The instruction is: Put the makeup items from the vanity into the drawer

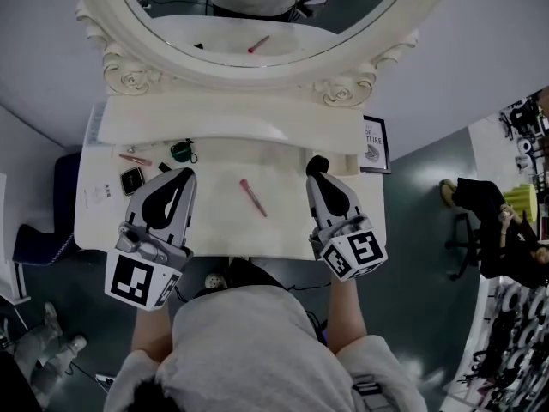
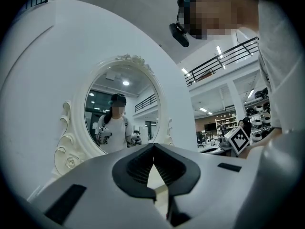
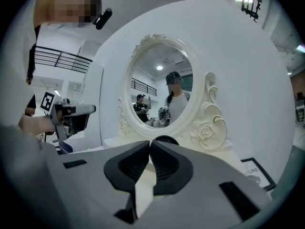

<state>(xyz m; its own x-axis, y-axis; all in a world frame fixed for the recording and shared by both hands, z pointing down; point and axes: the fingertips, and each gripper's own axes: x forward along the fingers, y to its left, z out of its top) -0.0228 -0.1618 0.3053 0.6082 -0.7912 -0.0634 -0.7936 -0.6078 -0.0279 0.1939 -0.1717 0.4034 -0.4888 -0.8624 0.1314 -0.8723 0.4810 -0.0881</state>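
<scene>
On the white vanity top (image 1: pixel 283 230) a pink lipstick pencil (image 1: pixel 252 197) lies in the middle. At the left lie a green round item (image 1: pixel 181 151), a thin pink stick (image 1: pixel 135 160) and a small square compact (image 1: pixel 131 179). A black round item (image 1: pixel 317 163) sits just beyond the tips of my right gripper (image 1: pixel 316 177); it also peeks over those jaws as a black round item (image 3: pixel 166 139). My left gripper (image 1: pixel 184 175) hovers over the left part of the top, beside the compact. Both grippers are shut with nothing between the jaws. No drawer is in view.
An ornate oval mirror (image 1: pixel 257 67) rises at the back of the vanity. A small framed picture (image 1: pixel 373 144) stands at the right end. A dark seat (image 1: pixel 34 230) is left of the table, and a seated person (image 1: pixel 480 221) is off to the right.
</scene>
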